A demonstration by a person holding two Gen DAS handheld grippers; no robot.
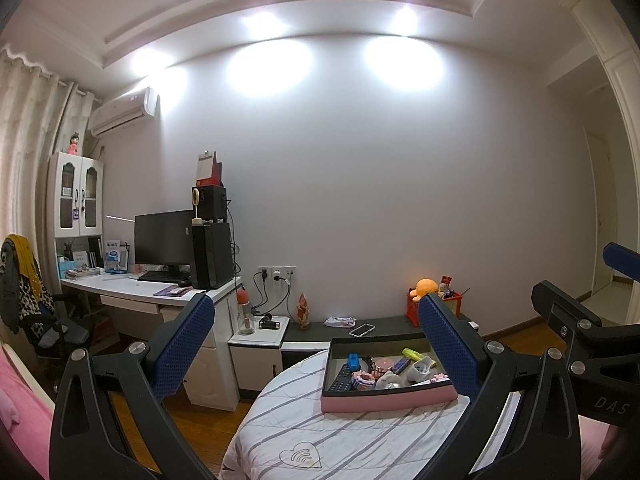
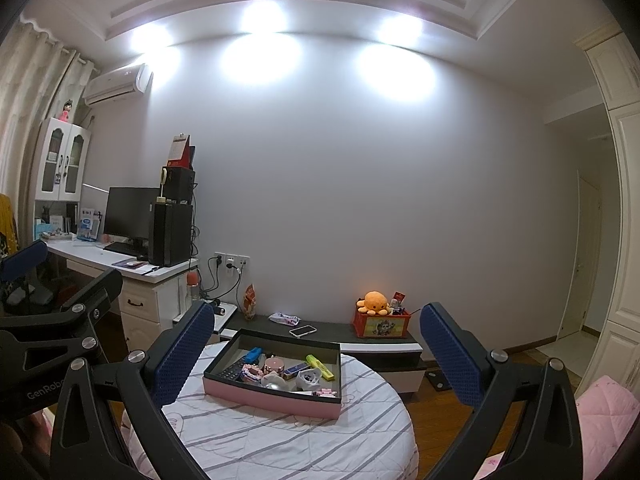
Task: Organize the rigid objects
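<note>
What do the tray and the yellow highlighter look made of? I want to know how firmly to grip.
Tray: probably rigid cardboard, judging by its thin straight walls, matte pink outside and dark inside. Highlighter: likely hard plastic, with a smooth, bright neon body. Both hand-held grippers are open, well short of the tray.

The left gripper (image 1: 316,344) is raised and level, its two blue-padded fingers (image 1: 182,346) spread wide apart with nothing between them. The right gripper (image 2: 316,350) is held the same way, jaws fully parted and empty, its blue pads (image 2: 450,354) facing each other across the gap. The two grippers sit side by side, each showing at the edge of the other's view.
</note>
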